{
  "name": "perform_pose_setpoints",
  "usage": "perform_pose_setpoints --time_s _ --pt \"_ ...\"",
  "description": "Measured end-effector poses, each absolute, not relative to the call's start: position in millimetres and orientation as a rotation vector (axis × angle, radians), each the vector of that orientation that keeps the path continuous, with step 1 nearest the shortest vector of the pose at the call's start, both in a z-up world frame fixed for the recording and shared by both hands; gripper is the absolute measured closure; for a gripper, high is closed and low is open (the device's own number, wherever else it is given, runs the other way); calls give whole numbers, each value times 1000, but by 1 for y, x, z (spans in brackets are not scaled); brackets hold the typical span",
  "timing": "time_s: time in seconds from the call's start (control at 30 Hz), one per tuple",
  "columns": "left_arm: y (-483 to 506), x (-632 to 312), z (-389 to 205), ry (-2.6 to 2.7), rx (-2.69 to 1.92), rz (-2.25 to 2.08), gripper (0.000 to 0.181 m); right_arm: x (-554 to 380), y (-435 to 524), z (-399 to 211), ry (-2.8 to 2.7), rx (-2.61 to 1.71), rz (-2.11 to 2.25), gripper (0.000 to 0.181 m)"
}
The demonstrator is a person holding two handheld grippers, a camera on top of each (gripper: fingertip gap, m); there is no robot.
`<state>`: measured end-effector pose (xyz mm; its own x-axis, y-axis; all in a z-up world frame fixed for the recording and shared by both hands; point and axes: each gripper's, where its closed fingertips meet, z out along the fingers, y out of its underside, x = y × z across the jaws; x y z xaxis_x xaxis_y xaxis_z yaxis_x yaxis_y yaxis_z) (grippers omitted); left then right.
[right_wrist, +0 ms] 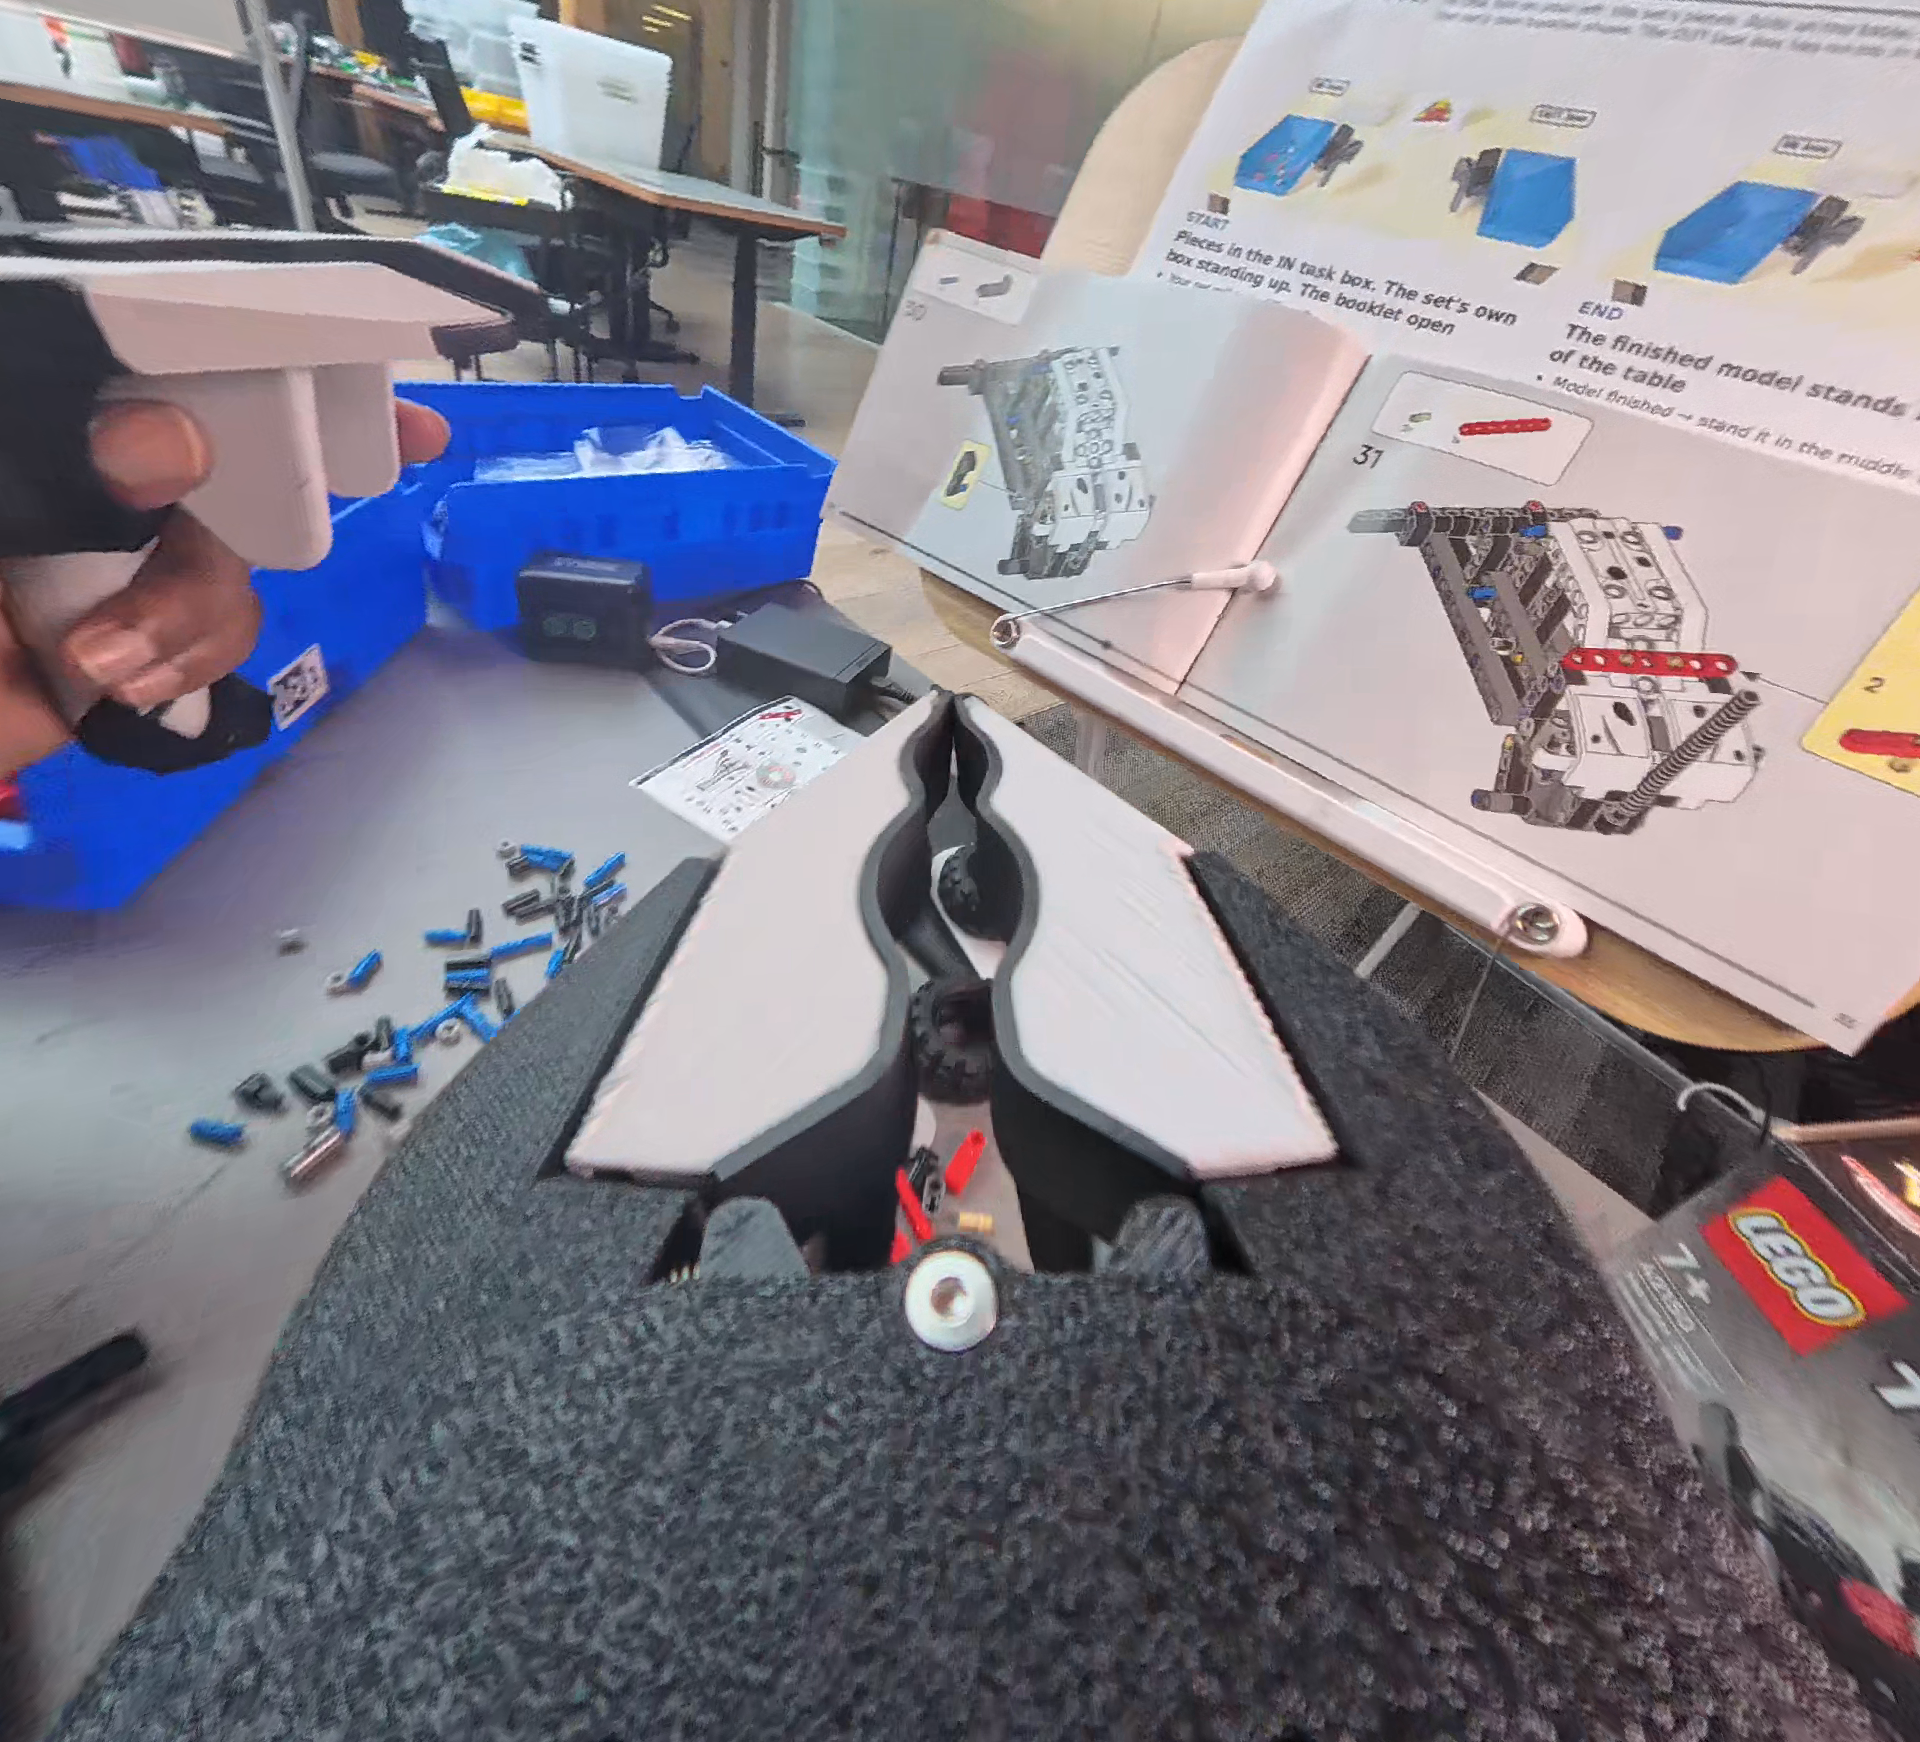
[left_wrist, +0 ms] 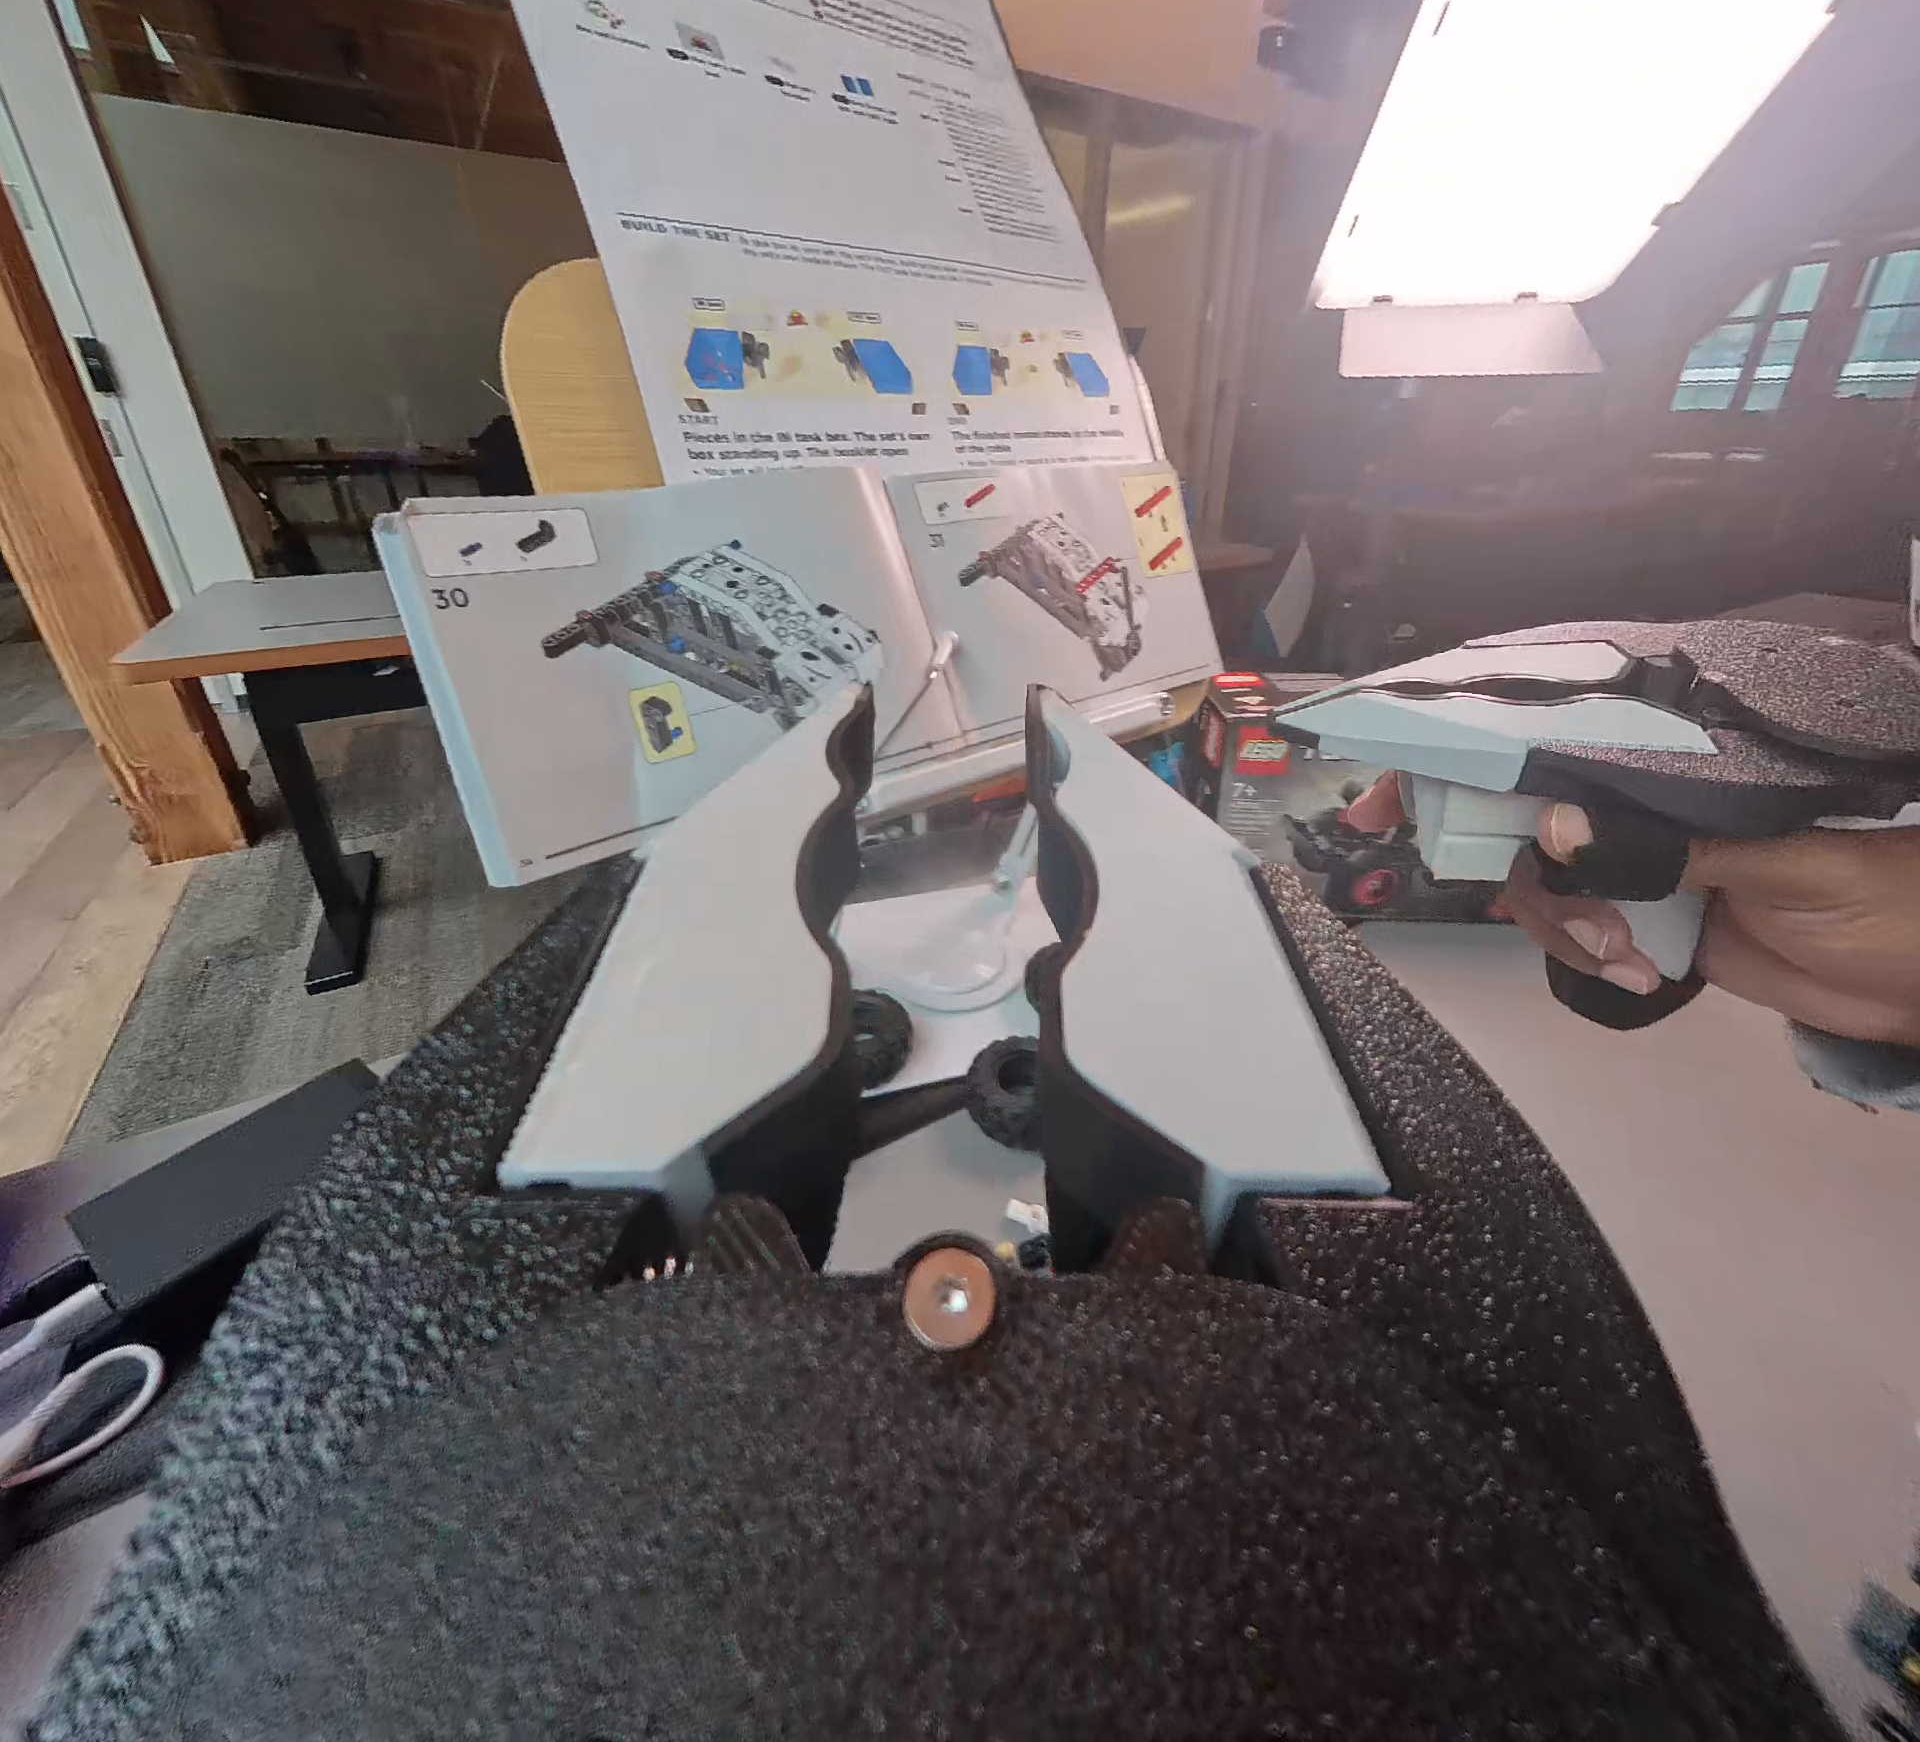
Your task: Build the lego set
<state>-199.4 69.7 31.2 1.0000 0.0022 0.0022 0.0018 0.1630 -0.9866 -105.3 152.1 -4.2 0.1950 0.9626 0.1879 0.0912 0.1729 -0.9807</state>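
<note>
Left gripper parted, empty; right gripper closed, empty, above black wheels

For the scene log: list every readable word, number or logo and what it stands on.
Writing is not repeated here; these bear it.
Open booklet: step marks, diagrams.
White board behind: printed text, partly blurred.
Set box: logo patch.
Blue bin: code sticker.
Leaflet: too small.

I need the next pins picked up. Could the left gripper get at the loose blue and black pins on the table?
Probably yes. The left gripper is open and empty, and the pins lie loose on the bare table with nothing over them. It is held up now, so it must come down.
</note>
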Motion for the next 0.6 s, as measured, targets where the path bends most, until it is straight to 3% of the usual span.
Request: perform_pose_setpoints --time_s 0.07,0.2,0.4,0.5,0.6 --pt "84 -218 26 -27 -1420 47 151 -132 174 -7 -1145 -1253 853 180" --pt "97 -240 4 -80 -1436 16 151 -185 208 -11 -1174 -1233 619 136" --pt "91 -264 -18 -163 -1466 -4 150 -244 233 -3 -1169 -1169 334 105" --pt "91 -264 -22 -184 -1470 -44 150 -252 245 12 -1115 -1145 216 101" --pt "86 -263 -15 -164 -1460 -28 149 -243 249 10 -1101 -1172 259 127"
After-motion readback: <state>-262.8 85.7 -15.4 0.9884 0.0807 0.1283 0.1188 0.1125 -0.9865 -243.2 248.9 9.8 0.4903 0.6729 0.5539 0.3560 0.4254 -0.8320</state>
